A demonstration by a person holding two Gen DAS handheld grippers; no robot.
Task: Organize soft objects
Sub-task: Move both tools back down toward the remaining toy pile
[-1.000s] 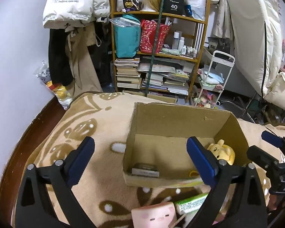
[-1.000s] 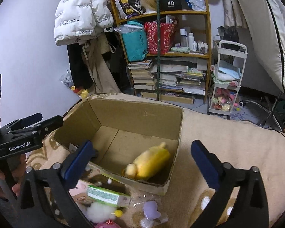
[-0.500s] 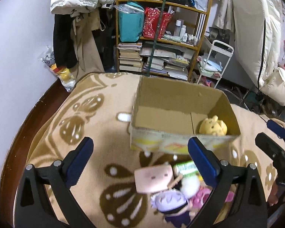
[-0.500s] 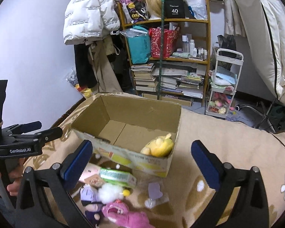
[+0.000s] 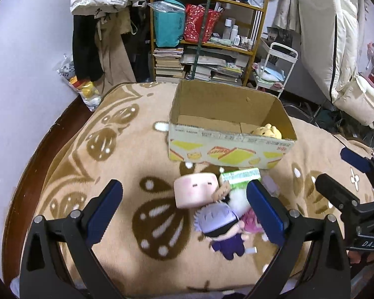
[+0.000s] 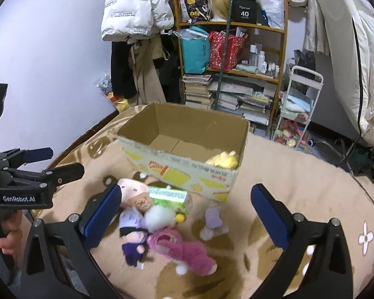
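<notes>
An open cardboard box (image 5: 232, 149) (image 6: 187, 172) stands on the beige blanket with a yellow plush (image 5: 266, 132) (image 6: 223, 160) in its right end. In front of it lies a pile: a pink square plush (image 5: 195, 193), a white-haired doll in purple (image 5: 219, 224) (image 6: 132, 226), a green tissue pack (image 5: 240, 177) (image 6: 168, 195), a white fluffy toy (image 6: 160, 218), a magenta plush (image 6: 184, 251) and a small lilac toy (image 6: 213, 220). My left gripper (image 5: 184, 214) is open and empty above the pile. My right gripper (image 6: 187, 216) is open and empty over the same pile.
The blanket (image 5: 107, 164) covers a round surface with a dark wooden edge (image 5: 37, 159) at the left. Behind stand a crowded bookshelf (image 5: 207, 39), hanging coats (image 5: 99, 25), a white cart (image 5: 274, 72) and a folded white mattress (image 5: 336, 49).
Both grippers have pulled back and up from the box. The toy pile in front of the box has come into full view. Both stay open and empty.
</notes>
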